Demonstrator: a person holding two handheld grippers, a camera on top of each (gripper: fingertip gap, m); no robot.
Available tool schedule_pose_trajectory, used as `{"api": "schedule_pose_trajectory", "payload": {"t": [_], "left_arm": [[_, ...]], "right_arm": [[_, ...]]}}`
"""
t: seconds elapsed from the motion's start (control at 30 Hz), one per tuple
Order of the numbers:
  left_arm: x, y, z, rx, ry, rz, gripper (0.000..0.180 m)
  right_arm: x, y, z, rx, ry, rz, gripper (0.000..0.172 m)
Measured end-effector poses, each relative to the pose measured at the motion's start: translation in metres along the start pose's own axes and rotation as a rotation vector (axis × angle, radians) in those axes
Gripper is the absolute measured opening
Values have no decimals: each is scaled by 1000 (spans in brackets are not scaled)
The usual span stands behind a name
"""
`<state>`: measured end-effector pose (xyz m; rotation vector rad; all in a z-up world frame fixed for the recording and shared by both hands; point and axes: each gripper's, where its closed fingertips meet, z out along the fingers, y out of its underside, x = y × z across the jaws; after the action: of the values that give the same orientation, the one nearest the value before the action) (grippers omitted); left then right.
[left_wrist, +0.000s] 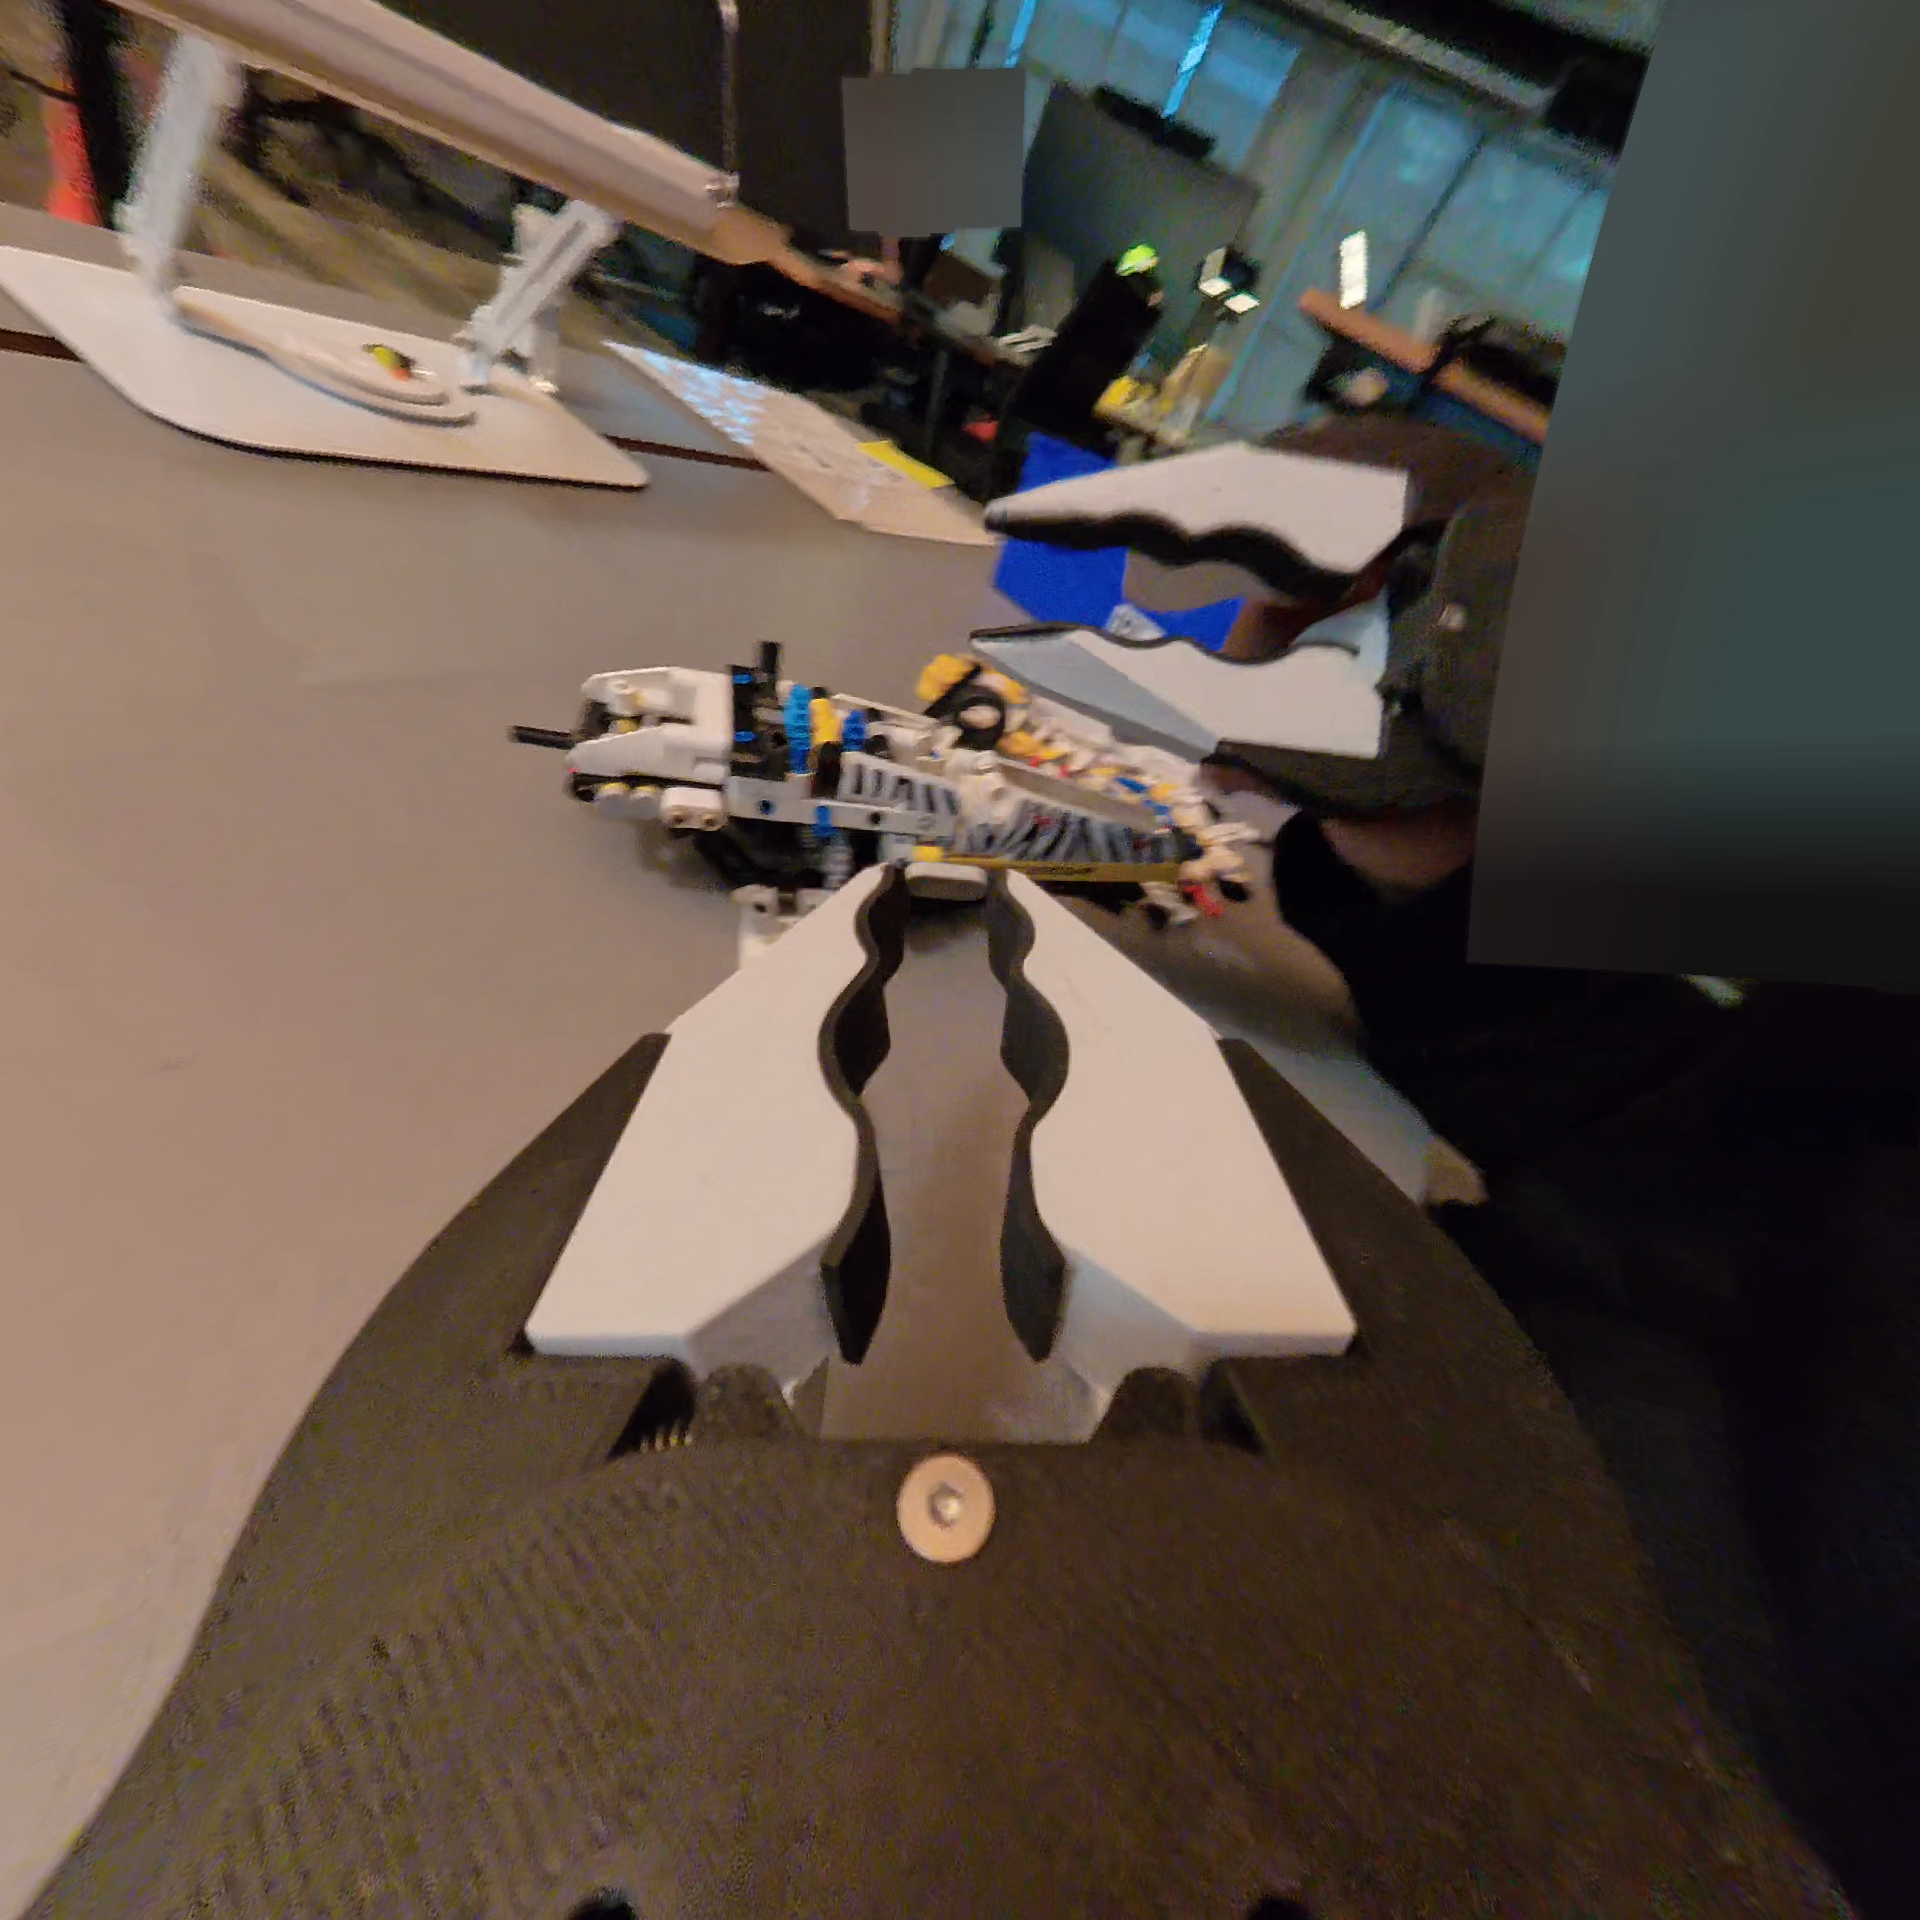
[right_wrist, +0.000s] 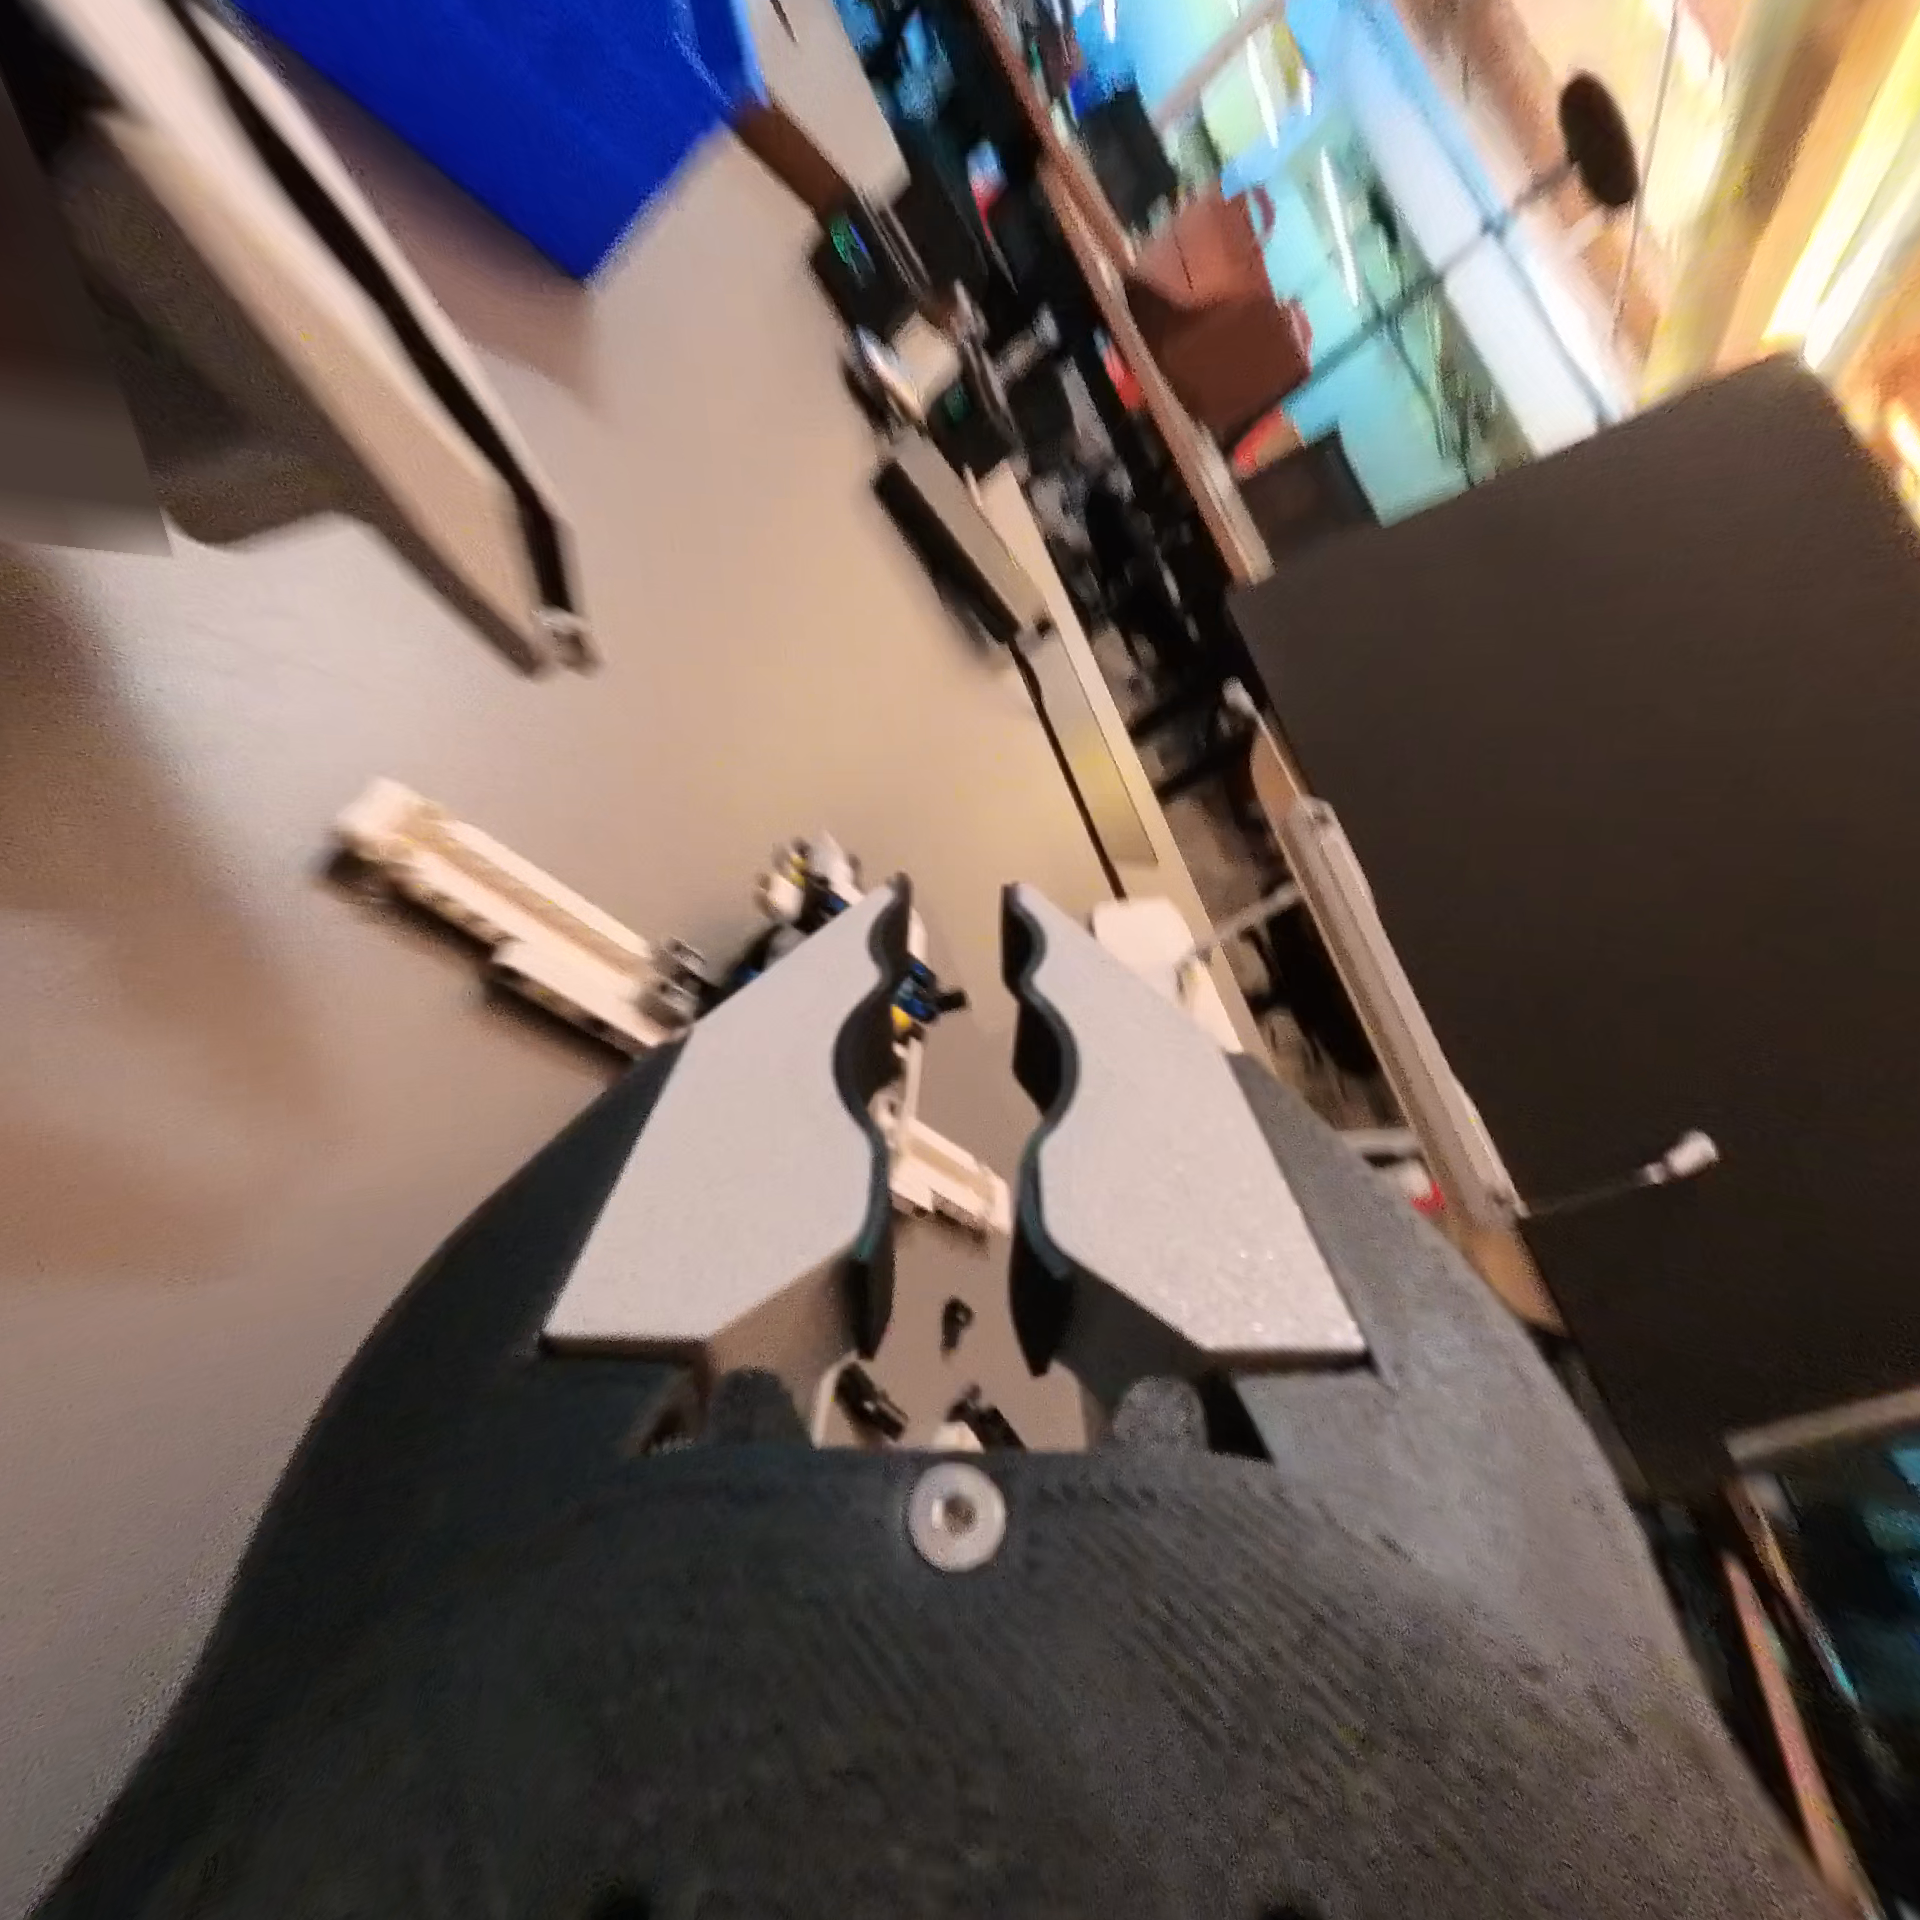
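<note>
**Tongs.** The left tongs (left_wrist: 943, 879) stand narrow, their tips closed on a small pale grey piece (left_wrist: 941, 891) at the near edge of the brick model (left_wrist: 790, 769). The right tongs (left_wrist: 982, 582) hang above the model's far right end, slightly parted, with nothing between them.

**Location.** The model, built of white, black, blue and yellow parts, lies on the grey surface (left_wrist: 312, 831).

**Hazards (judgement).**
- The left grip covers only the tip area. A pull or twist could detach the grey piece or let it slip out.
- The model is long and made of many small parts. Lifting it from one edge could make it sag or shed pieces.
- The lower right finger (left_wrist: 1122, 696) sits close over the model's top and could knock parts loose on contact.
- Both views are blurred, so the pad contact is hard to confirm.

**View differences.**
- Left wrist view: shows the whole model, the held piece and both tongs. A white stand base (left_wrist: 312, 405) lies well beyond the model.
- Right wrist view: shows bare surface through the gap of the right tongs (right_wrist: 954, 904). It also shows a long white beam (right_wrist: 488, 914) left of the model (right_wrist: 805, 883), small black parts (right_wrist: 873, 1392) on its near side and a blue box (right_wrist: 499, 114) far beyond it.
</note>
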<state>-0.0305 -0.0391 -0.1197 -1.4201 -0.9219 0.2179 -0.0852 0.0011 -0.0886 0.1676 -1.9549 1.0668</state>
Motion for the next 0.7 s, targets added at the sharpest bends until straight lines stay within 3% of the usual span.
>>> {"api": "schedule_pose_trajectory", "payload": {"t": [0.1,0.17,0.33,0.7], "left_arm": [[19,-6,-1,52,174,-91,13],[30,-11,-4,82,278,-157,13],[61,-23,-8,160,539,-319,13],[82,-15,2,128,684,-457,13]], "right_arm": [[-22,-27,-25,182,-70,-5,4],[-31,-40,-38,257,-108,21,7],[-51,-49,-47,290,-160,43,19],[-57,-59,-59,371,-144,18,1]]}}
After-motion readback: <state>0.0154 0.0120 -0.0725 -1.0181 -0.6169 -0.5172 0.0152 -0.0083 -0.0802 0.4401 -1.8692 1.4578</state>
